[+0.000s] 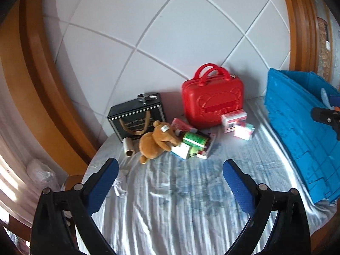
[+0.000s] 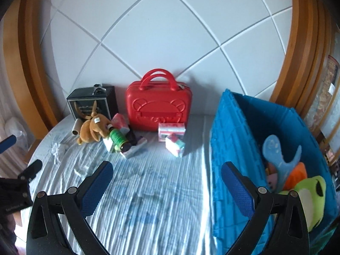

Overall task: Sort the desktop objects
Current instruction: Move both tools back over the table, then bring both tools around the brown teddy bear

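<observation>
A brown plush toy (image 1: 156, 142) (image 2: 93, 129) lies in a pile with a green-labelled bottle (image 1: 194, 139) (image 2: 119, 139) and small cartons on the pale blue cloth. A pink-and-white box (image 1: 232, 120) (image 2: 171, 131) and a smaller box (image 1: 244, 131) (image 2: 174, 145) sit in front of the red case (image 1: 212, 102) (image 2: 158, 111). My left gripper (image 1: 170, 182) is open over bare cloth, well short of the pile. My right gripper (image 2: 166, 182) is open too, its right finger beside the blue crate (image 2: 233, 148) (image 1: 297, 127), which holds a blue scoop (image 2: 274, 155) and a green plush (image 2: 314, 195).
A black gift box (image 1: 136, 116) (image 2: 91, 104) and a small cardboard roll (image 1: 128, 146) (image 2: 76, 128) stand at the back left against the white tiled wall. Crumpled white paper (image 2: 58, 149) lies at the cloth's left edge. Wooden frames flank both sides.
</observation>
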